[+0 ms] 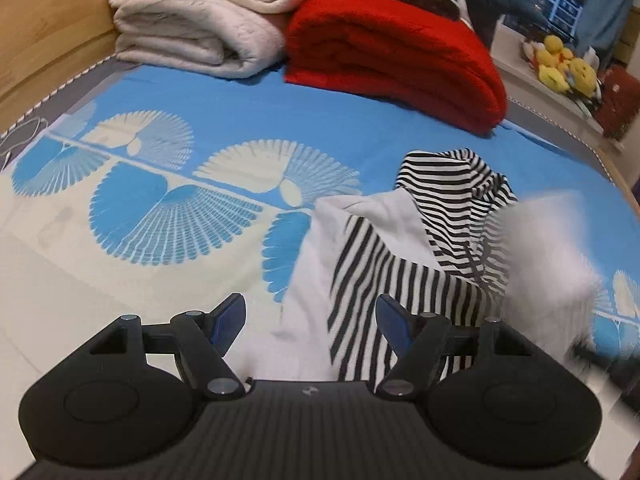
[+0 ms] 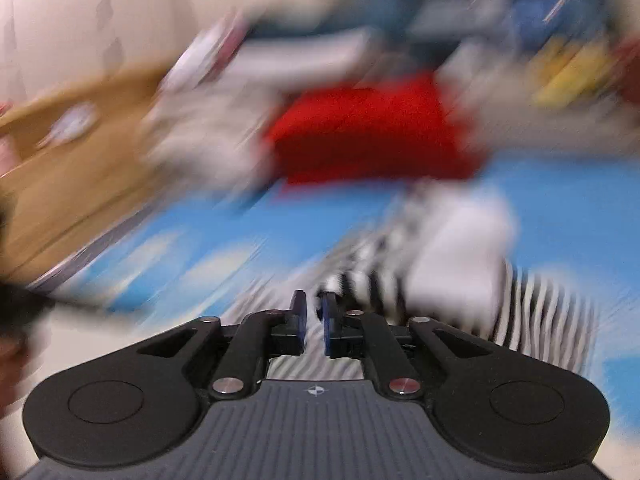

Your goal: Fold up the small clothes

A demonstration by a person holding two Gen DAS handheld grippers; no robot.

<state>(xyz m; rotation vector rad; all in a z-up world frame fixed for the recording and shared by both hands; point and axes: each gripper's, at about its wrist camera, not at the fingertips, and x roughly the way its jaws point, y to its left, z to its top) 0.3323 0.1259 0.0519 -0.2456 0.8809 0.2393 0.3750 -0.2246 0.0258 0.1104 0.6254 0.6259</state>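
Left gripper (image 1: 311, 316), right gripper (image 2: 314, 312), matte black ribbed bodies, blue fingers (image 1: 230, 316), silver screws

Folded blankets (image 1: 304, 36) beyond open bedsheet (image 1: 168, 272)

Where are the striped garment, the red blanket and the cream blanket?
striped garment (image 1: 400, 276), left wrist view, on its striped front panel.
red blanket (image 1: 396, 60), left wrist view, on the top of the folded stack.
cream blanket (image 1: 200, 20), left wrist view, on the middle folds.
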